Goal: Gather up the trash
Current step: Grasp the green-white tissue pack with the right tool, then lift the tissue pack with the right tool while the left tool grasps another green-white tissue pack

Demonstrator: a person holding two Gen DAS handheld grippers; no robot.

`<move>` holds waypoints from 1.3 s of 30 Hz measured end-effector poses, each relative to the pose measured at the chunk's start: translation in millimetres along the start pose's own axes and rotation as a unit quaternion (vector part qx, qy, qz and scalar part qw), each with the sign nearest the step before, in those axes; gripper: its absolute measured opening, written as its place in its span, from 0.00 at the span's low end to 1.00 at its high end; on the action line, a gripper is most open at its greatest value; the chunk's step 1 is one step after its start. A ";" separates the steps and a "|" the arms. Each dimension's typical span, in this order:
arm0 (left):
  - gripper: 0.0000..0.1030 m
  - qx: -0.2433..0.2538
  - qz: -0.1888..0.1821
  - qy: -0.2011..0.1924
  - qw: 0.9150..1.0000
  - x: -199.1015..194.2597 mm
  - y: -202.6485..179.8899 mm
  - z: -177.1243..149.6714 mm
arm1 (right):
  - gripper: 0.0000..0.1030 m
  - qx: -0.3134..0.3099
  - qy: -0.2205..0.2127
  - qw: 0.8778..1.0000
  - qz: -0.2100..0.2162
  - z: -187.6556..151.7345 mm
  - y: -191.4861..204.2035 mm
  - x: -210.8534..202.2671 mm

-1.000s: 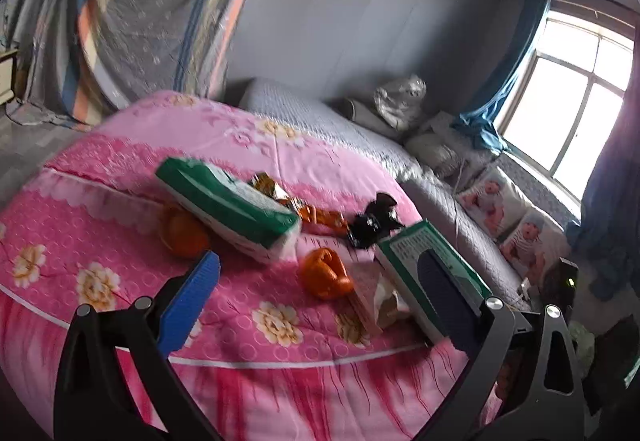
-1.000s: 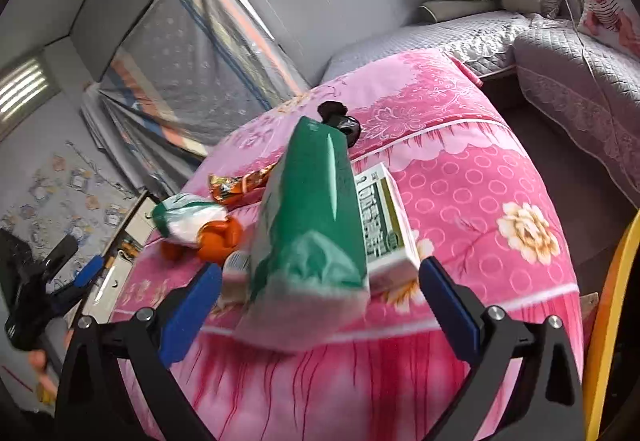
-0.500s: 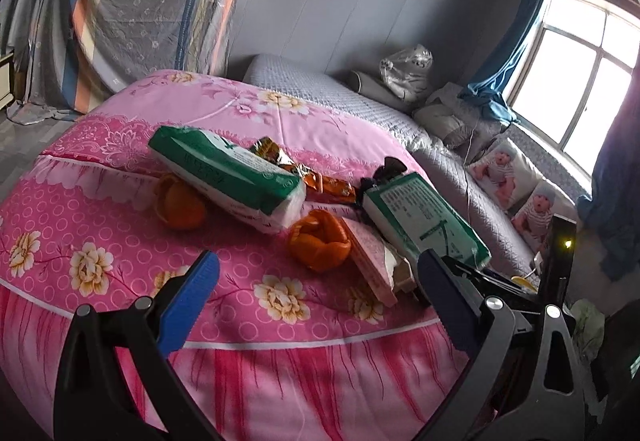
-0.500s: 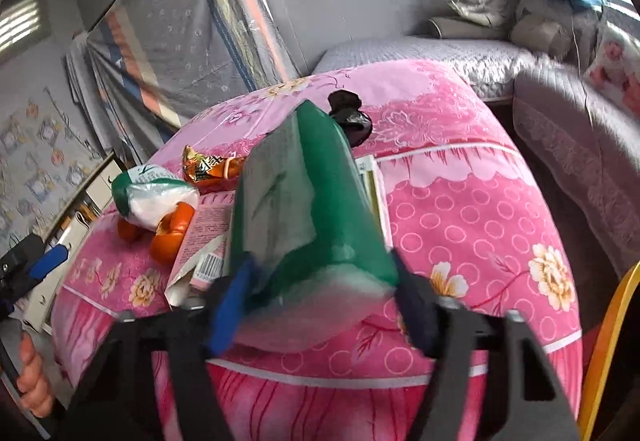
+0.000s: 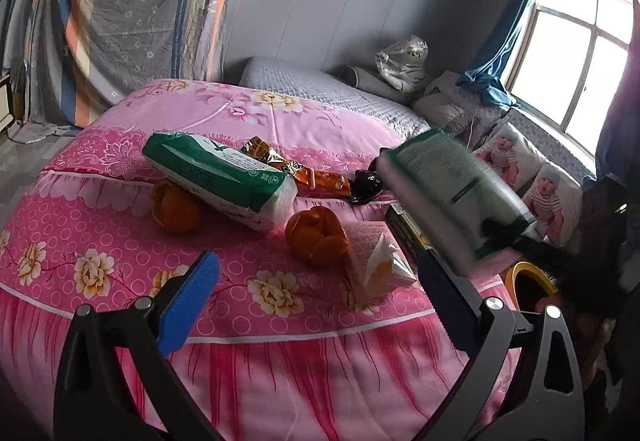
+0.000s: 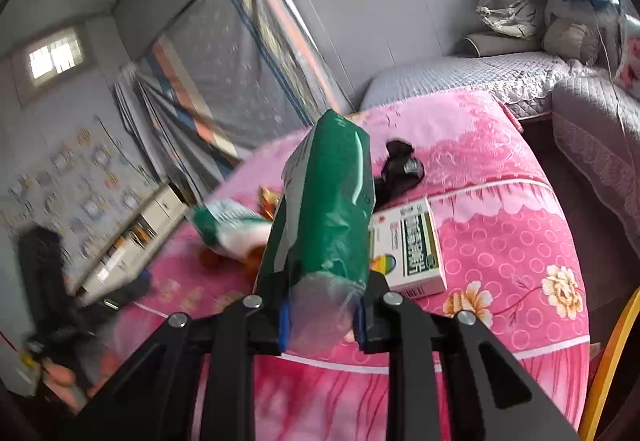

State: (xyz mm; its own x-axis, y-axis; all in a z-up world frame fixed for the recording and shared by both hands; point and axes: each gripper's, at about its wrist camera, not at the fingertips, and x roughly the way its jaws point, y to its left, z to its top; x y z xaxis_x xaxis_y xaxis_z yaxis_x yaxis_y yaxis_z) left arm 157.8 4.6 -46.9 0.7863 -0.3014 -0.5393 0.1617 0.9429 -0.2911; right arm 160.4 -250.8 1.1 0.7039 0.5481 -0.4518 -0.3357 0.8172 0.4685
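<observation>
My right gripper [image 6: 322,315] is shut on a green tissue pack [image 6: 326,209] and holds it lifted above the pink bed; the pack also shows in the left wrist view [image 5: 452,193], raised at the right. My left gripper [image 5: 316,293] is open and empty near the bed's front edge. On the bed lie a second green tissue pack [image 5: 218,175], two orange peels [image 5: 318,235] [image 5: 176,207], an orange snack wrapper [image 5: 316,179], a black crumpled bag [image 5: 366,183], a torn paper carton [image 5: 372,261] and a green-white box [image 6: 414,245].
A yellow-rimmed bin [image 5: 530,285] stands beside the bed at the right in the left wrist view. A grey sofa [image 5: 332,93] with pillows runs behind the bed. A window [image 5: 576,53] is at the far right. A draped cloth [image 5: 120,13] covers the back left.
My right gripper has closed on the green tissue pack and lifted it off the bed, uncovering the green-white box. My left gripper stays open and has shifted slightly.
</observation>
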 end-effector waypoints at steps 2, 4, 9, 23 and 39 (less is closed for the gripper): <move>0.92 0.006 0.000 0.004 1.000 0.8 -2.4 -0.2 | 0.21 0.016 -0.021 1.000 0.008 6.4 -4.7 -19.3; 0.92 0.015 -0.001 0.009 1.000 2.9 -6.0 -1.6 | 0.21 0.022 -0.042 0.999 0.004 10.5 -7.3 -38.7; 0.92 0.042 -0.006 0.024 0.999 10.6 -21.8 -6.4 | 0.21 0.025 -0.092 0.995 -0.008 9.3 -16.3 -89.7; 0.92 -0.014 0.067 -0.003 0.998 28.3 3.5 16.9 | 0.21 0.046 -0.102 0.994 -0.006 -24.7 -39.8 -139.9; 0.92 -0.182 0.110 0.066 0.975 90.8 122.9 57.5 | 0.22 0.040 -0.085 0.996 0.006 -34.6 -35.5 -132.3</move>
State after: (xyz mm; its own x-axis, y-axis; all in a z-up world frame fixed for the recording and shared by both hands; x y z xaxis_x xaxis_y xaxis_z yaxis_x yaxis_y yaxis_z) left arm 283.3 101.2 -86.2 0.6911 -0.1346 -0.7101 -0.2437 0.8816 -0.4042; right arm 57.5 -346.2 18.0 0.7979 0.5147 -0.3139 -0.2990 0.7900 0.5353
